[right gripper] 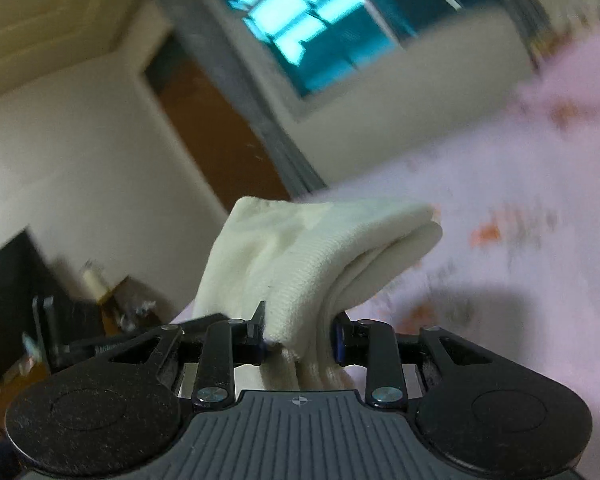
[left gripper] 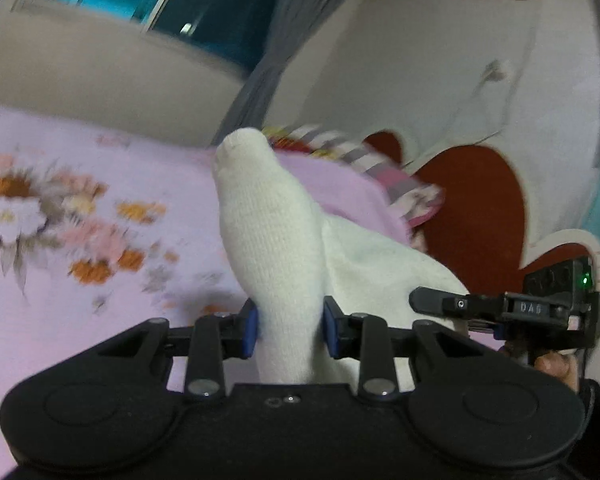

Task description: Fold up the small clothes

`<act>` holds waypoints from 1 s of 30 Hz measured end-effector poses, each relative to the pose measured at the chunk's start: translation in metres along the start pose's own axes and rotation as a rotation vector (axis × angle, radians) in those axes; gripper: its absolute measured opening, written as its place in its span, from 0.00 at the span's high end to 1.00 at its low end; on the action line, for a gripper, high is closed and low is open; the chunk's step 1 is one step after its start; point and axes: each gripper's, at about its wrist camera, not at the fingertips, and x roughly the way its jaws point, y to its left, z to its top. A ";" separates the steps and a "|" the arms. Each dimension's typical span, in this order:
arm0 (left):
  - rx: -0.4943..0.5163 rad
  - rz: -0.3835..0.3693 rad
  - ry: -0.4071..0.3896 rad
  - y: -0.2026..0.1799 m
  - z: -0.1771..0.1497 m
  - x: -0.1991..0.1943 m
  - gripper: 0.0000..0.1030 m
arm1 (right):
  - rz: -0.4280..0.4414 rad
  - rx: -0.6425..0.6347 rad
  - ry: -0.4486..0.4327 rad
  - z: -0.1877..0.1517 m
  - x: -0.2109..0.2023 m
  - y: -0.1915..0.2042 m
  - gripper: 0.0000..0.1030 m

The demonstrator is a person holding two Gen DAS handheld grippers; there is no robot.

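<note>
A white sock (left gripper: 268, 216) is held up above the bed between both grippers. My left gripper (left gripper: 288, 326) is shut on the sock's toe end, which sticks up past the blue pads (left gripper: 251, 330). My right gripper (right gripper: 300, 334) is shut on the sock's cuff end (right gripper: 300, 248), which bunches in folds past the fingers. The right gripper also shows in the left wrist view (left gripper: 500, 308) at the right, on the far part of the same sock.
A pink floral bedsheet (left gripper: 80, 208) covers the bed below. A pink cloth and striped clothes (left gripper: 360, 168) lie at the far side by a red heart-shaped headboard (left gripper: 472, 216). A window (right gripper: 320, 20), grey curtain and brown door (right gripper: 208, 128) are behind.
</note>
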 end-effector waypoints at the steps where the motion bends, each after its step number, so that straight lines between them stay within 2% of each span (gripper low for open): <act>1: -0.016 0.029 0.026 0.014 -0.002 0.018 0.71 | -0.018 0.033 0.026 -0.001 0.020 -0.015 0.71; 3: -0.042 0.068 0.091 0.039 -0.008 0.042 0.71 | -0.072 0.124 0.076 0.001 0.057 -0.047 0.71; 5: -0.065 0.193 0.210 0.065 -0.024 0.071 0.62 | -0.177 0.198 0.174 -0.008 0.095 -0.083 0.62; 6: -0.112 0.237 0.272 0.077 -0.033 0.078 0.57 | -0.249 0.227 0.235 -0.013 0.107 -0.098 0.61; 7: -0.165 0.188 0.265 0.084 -0.040 0.072 0.54 | -0.237 0.248 0.246 -0.017 0.106 -0.108 0.60; 8: -0.195 0.127 0.249 0.085 -0.044 0.058 0.44 | -0.203 0.275 0.222 -0.019 0.096 -0.114 0.52; 9: -0.209 0.097 0.240 0.084 -0.049 0.045 0.35 | -0.187 0.291 0.210 -0.020 0.084 -0.117 0.48; 10: -0.229 0.055 0.229 0.083 -0.057 0.032 0.23 | -0.151 0.291 0.204 -0.022 0.070 -0.118 0.39; 11: -0.272 -0.015 0.233 0.083 -0.066 0.023 0.22 | -0.106 0.294 0.207 -0.025 0.059 -0.119 0.36; 13: -0.357 -0.113 0.280 0.083 -0.082 0.020 0.23 | -0.025 0.325 0.257 -0.034 0.055 -0.124 0.36; 14: -0.335 -0.129 0.283 0.077 -0.089 0.022 0.24 | -0.009 0.348 0.286 -0.041 0.052 -0.125 0.36; 15: -0.282 -0.091 0.288 0.070 -0.092 0.027 0.30 | 0.007 0.332 0.300 -0.045 0.054 -0.124 0.36; 16: -0.277 -0.072 0.293 0.067 -0.093 0.034 0.44 | -0.009 0.300 0.300 -0.046 0.055 -0.120 0.37; 17: -0.326 -0.084 0.299 0.069 -0.091 0.041 0.72 | -0.027 0.294 0.301 -0.044 0.063 -0.118 0.51; 18: -0.397 -0.101 0.312 0.073 -0.089 0.048 0.82 | -0.023 0.303 0.321 -0.043 0.070 -0.116 0.72; 19: -0.435 -0.115 0.309 0.074 -0.084 0.050 0.83 | -0.023 0.318 0.346 -0.040 0.077 -0.114 0.88; 20: -0.450 -0.158 0.279 0.073 -0.076 0.047 0.83 | -0.021 0.319 0.340 -0.033 0.077 -0.110 0.88; 22: -0.524 -0.231 0.240 0.074 -0.068 0.037 0.82 | 0.043 0.336 0.302 -0.028 0.055 -0.090 0.89; 24: -0.584 -0.244 0.238 0.075 -0.069 0.021 0.82 | 0.040 0.358 0.290 -0.023 0.030 -0.074 0.89; 25: -0.603 -0.233 0.249 0.076 -0.074 0.017 0.79 | 0.038 0.387 0.297 -0.022 0.024 -0.073 0.88; 26: -0.624 -0.185 0.277 0.079 -0.082 0.014 0.76 | 0.016 0.426 0.314 -0.026 0.022 -0.075 0.88; 27: -0.620 -0.122 0.313 0.081 -0.089 0.013 0.78 | -0.043 0.456 0.336 -0.033 0.023 -0.081 0.88; 28: -0.592 -0.046 0.354 0.083 -0.100 0.012 0.73 | -0.122 0.440 0.365 -0.043 0.027 -0.086 0.88; 29: -0.581 -0.023 0.360 0.085 -0.112 0.010 0.73 | -0.198 0.416 0.404 -0.053 0.035 -0.093 0.81; 30: -0.599 -0.049 0.333 0.091 -0.119 0.003 0.72 | -0.194 0.420 0.402 -0.061 0.039 -0.103 0.81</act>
